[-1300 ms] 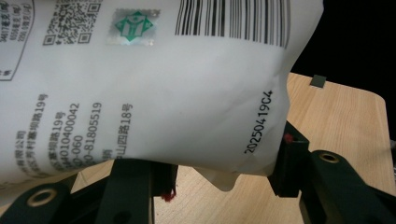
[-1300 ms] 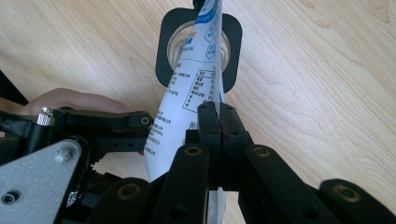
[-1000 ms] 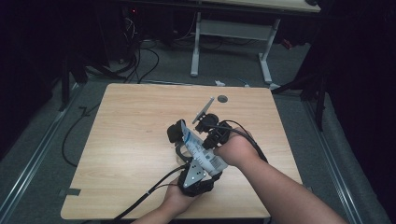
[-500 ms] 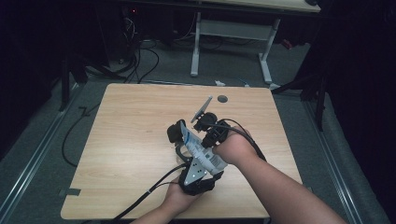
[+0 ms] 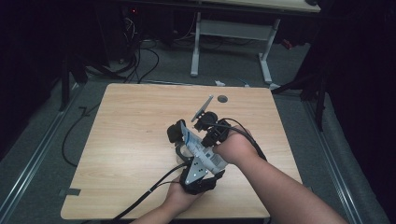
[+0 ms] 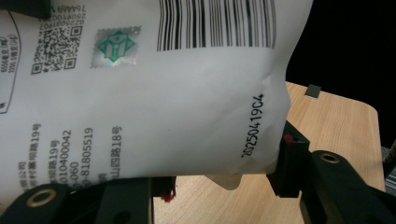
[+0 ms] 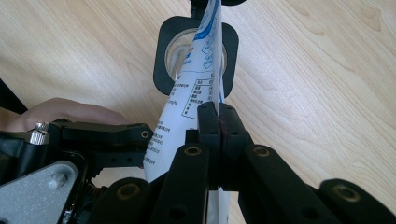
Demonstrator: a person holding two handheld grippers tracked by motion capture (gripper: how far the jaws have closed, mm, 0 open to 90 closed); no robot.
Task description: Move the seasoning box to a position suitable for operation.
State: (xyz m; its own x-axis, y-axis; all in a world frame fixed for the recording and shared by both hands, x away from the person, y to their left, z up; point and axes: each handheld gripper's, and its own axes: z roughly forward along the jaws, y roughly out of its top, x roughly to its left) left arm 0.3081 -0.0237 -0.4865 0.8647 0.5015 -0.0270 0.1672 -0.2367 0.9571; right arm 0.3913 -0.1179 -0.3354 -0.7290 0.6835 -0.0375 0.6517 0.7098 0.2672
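Pouch (image 5: 200, 148), white with blue print, lay slantwise above the table (image 5: 121, 140), its long axis running from near the person up and left, far end over a black-rimmed cup (image 7: 173, 51). The left gripper (image 5: 196, 161) clamped its wide body; the right gripper (image 7: 218, 122) pinched its thin edge, jaws closed. Nothing had shifted since the earlier frames.

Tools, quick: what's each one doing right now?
Left tool: closed around the white pouch, holding its body.
Right tool: shut, pinching the pouch's thin edge above a black-framed glass cup.
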